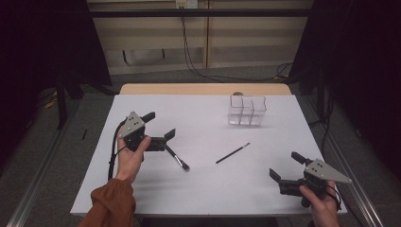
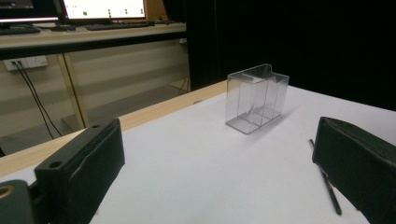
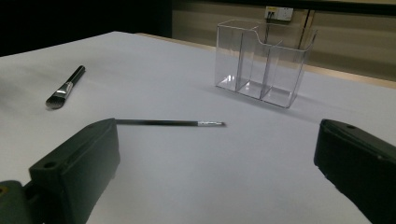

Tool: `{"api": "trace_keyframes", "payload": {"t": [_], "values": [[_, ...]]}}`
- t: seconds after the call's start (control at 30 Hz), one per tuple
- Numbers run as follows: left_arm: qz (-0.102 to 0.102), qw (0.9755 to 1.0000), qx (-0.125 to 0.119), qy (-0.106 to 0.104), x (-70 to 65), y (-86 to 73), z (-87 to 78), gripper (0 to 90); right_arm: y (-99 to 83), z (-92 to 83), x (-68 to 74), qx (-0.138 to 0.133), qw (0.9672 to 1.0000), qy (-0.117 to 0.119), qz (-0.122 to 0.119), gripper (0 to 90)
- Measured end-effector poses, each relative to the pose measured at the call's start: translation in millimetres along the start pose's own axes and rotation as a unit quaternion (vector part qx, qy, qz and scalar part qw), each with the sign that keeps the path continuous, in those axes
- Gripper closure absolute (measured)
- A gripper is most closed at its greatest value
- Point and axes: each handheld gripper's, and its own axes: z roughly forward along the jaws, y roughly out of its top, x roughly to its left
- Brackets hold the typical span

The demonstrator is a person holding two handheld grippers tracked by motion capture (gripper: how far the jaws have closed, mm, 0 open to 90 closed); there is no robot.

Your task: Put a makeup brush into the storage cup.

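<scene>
Right gripper (image 1: 283, 166) sits nearest, at the near right corner of the white counter (image 1: 203, 189), held by the person's right hand (image 1: 324, 204). Fingers released, spread wide, holding nothing. In the right gripper view the jaws frame bare counter, with the thin brush (image 3: 170, 123) lying flat just beyond them, bristle tip pointing toward the organiser.

Left gripper (image 1: 159, 125) is farther up on the left side, in the left hand (image 1: 130, 158). Fingers also released and empty. Its lower finger is just beside the handle end of the flat-head brush (image 1: 177, 158); from the high view I cannot tell whether they touch. That brush lies flat, bristle end toward the near edge. In the left gripper view a thin dark handle shows on the counter by the right jaw; which brush it belongs to I cannot tell.

Thin brush in the high view (image 1: 233, 152): mid-counter, between the two grippers, well apart from both.

Clear organiser (image 1: 247, 111): far right of centre, upright, three compartments, all empty as far as the views show.

Judgement: work looks like loading the brushes into the organiser; step in hand is the approach to the first pick, nothing grasped yet. Next move calls for lowering one gripper so its fingers straddle a handle, closing on it, then lifting and tipping it upright over a compartment. Handles lie flush on the counter, so a low, square approach seems needed.
</scene>
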Motion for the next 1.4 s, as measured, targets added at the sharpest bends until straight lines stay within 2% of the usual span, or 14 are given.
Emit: {"api": "trace_keyframes", "payload": {"t": [0.27, 0.4, 0.53, 0.6, 0.8, 0.87, 0.93, 0.97, 1.0, 1.03, 1.13, 1.23, 1.3, 1.4], "values": [[-0.018, 0.9997, 0.016, -0.005, 8.0, 2.9, 14.5, 1.5, -0.2, -0.1, -0.4, 0.000, 1.0000, 0.002, 0.000, 0.0], [-0.009, 0.9988, 0.047, -0.014, 6.7, 3.8, 20.7, 0.6, -0.2, 0.5, -0.4, 0.001, 1.0000, 0.004, -0.001, 0.0], [-0.016, 0.9972, 0.066, -0.031, 4.2, 6.8, 24.0, 0.8, -0.2, 0.4, -0.4, 0.001, 1.0000, 0.005, -0.001, 0.0], [-0.007, 0.9969, 0.072, -0.030, 3.4, 9.0, 24.2, 1.0, -0.2, 0.2, -0.4, 0.001, 1.0000, 0.004, 0.000, 0.0], [-0.006, 0.9947, 0.098, -0.031, 3.8, 12.5, 24.6, 1.4, -0.3, 0.8, -0.2, 0.003, 0.9999, 0.010, -0.001, 0.0], [0.016, 0.9930, 0.111, -0.038, 2.8, 14.5, 24.5, 1.7, -0.4, 0.6, -0.4, 0.003, 1.0000, 0.009, -0.002, 0.0], [0.020, 0.9921, 0.117, -0.039, 2.9, 15.1, 24.7, 1.9, -0.4, 0.6, -0.4, 0.004, 1.0000, 0.009, -0.001, 0.0], [0.013, 0.9901, 0.130, -0.051, 3.9, 16.6, 24.3, 2.1, -0.4, 0.8, 0.2, 0.005, 0.9999, 0.010, -0.001, 0.0], [0.013, 0.9901, 0.130, -0.051, 3.9, 16.6, 24.3, 2.7, -0.4, 0.9, 0.4, 0.005, 0.9999, 0.010, -0.001, 0.0], [0.016, 0.9884, 0.144, -0.048, 4.2, 17.4, 24.1, 2.6, -0.4, 1.0, 0.5, 0.006, 0.9999, 0.011, -0.001, 0.0], [0.021, 0.9870, 0.152, -0.047, 4.5, 18.0, 24.0, 2.2, -0.4, 1.1, 0.5, 0.006, 0.9999, 0.012, -0.001, 0.0], [0.015, 0.9789, 0.192, -0.067, 5.8, 20.4, 28.4, 2.2, -0.4, 1.2, 0.5, 0.006, 0.9999, 0.012, -0.001, 0.0], [0.026, 0.9772, 0.203, -0.057, 5.3, 21.2, 30.4, 2.4, -0.4, 1.5, 0.7, 0.008, 0.9999, 0.012, -0.001, 0.0], [0.031, 0.9710, 0.228, -0.066, 6.0, 22.9, 31.9, 2.4, -0.6, 1.8, 1.2, 0.009, 0.9998, 0.015, -0.004, 0.0]]}}
